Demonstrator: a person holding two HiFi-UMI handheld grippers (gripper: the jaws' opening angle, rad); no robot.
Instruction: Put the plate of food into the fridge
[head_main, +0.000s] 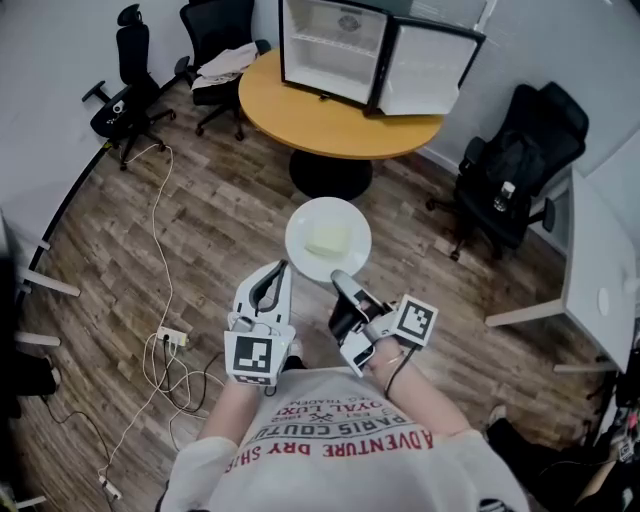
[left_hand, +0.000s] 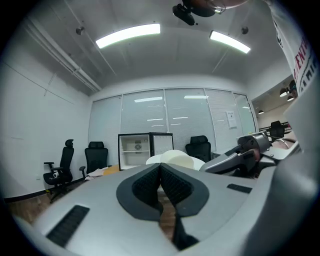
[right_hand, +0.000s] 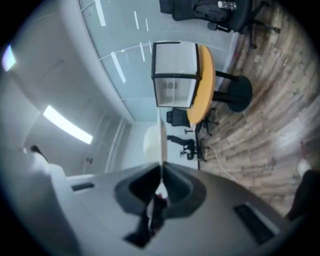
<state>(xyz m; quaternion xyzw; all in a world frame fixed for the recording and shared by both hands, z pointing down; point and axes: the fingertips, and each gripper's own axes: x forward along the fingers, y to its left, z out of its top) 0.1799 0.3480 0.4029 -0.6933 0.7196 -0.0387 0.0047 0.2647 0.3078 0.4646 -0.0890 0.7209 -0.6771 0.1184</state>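
Observation:
A white plate (head_main: 350, 222) with a pale yellow block of food (head_main: 328, 240) is held level over the wood floor. My right gripper (head_main: 343, 283) is shut on the plate's near rim; in the right gripper view the plate (right_hand: 161, 137) runs edge-on into that gripper (right_hand: 161, 167). My left gripper (head_main: 281, 270) sits just left of the plate, shut, with nothing seen between its pads. In the left gripper view the plate (left_hand: 172, 157) shows just beyond the left gripper (left_hand: 160, 167). The small fridge (head_main: 330, 45) stands open on a round orange table (head_main: 300, 120), its door (head_main: 428, 70) swung right.
Black office chairs (head_main: 130, 85) stand at the left and behind the table; another chair (head_main: 515, 165) holds a bottle at the right. White cables and a power strip (head_main: 170, 338) lie on the floor at the left. A white desk (head_main: 600, 270) edges the right side.

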